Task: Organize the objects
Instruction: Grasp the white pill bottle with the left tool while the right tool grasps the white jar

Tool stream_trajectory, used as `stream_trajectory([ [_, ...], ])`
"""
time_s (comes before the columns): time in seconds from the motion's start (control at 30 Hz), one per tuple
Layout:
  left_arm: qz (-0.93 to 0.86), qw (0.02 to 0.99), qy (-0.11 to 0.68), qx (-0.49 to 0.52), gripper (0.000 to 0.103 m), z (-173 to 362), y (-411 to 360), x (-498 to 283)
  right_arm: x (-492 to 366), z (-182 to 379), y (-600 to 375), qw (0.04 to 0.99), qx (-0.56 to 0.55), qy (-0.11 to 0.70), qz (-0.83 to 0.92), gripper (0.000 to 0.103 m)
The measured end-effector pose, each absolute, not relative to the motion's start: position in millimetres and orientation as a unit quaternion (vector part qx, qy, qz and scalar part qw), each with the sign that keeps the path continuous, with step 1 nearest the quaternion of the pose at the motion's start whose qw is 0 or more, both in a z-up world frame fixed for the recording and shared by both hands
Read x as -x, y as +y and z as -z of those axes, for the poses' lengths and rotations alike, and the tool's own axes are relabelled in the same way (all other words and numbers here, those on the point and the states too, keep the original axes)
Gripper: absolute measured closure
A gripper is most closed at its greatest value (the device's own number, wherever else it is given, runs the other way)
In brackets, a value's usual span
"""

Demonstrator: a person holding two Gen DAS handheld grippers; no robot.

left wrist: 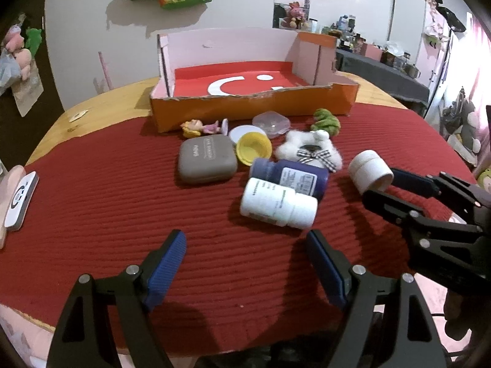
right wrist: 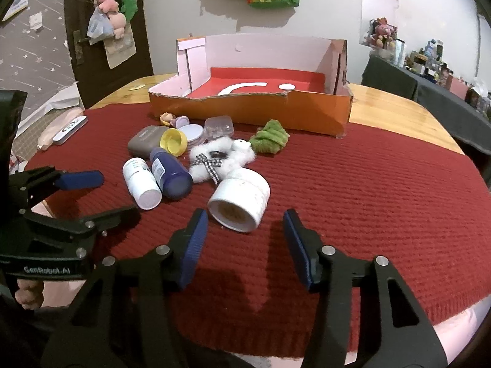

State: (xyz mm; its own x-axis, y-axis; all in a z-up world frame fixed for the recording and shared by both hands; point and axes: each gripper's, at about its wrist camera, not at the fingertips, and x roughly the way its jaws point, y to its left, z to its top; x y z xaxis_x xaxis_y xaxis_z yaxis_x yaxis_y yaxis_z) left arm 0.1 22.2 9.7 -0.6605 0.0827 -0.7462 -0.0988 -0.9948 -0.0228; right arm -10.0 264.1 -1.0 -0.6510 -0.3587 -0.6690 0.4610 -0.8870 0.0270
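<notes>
Ribbed blue pads line both grippers, low in each frame. Left gripper (left wrist: 245, 254) hangs with fingers apart over bare cloth, the white bottle (left wrist: 277, 204) just beyond its tips and untouched. Right gripper (right wrist: 245, 239) also has its fingers apart, nothing pressed between them; the white jar (right wrist: 241, 201) lies on its side just past the tips, its open mouth toward the camera.

Red cloth (left wrist: 107, 202), corded in ridges, covers a wooden table (left wrist: 104, 104). At mid-frame, left to right: a rounded grey case (left wrist: 207, 161), a yellow cap (left wrist: 253, 148), a dark blue bottle (left wrist: 288, 176) lying against the white one, a fluffy white toy (left wrist: 308, 150) with a checked bow, and a green knitted piece (left wrist: 325, 121). Behind them sit a small doll (left wrist: 201, 127), a white disc (left wrist: 244, 132) and a clear plastic case (left wrist: 271, 122).

An orange cardboard box (left wrist: 254, 109) with torn edges stands at upper centre, holding only a red liner with white shapes.

Only the right view shows the jar's hollow inside; only the left shows the white bottle's side label.
</notes>
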Motion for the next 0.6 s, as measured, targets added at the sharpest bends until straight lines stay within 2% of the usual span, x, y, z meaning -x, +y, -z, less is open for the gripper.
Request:
stream_trajectory([
  [0.6,-0.91,0.054,0.015,0.411,0.023,-9.0,26.9,15.7,24.8,3.2,255.1,0.243,-0.358,0.074,0.899,0.06],
])
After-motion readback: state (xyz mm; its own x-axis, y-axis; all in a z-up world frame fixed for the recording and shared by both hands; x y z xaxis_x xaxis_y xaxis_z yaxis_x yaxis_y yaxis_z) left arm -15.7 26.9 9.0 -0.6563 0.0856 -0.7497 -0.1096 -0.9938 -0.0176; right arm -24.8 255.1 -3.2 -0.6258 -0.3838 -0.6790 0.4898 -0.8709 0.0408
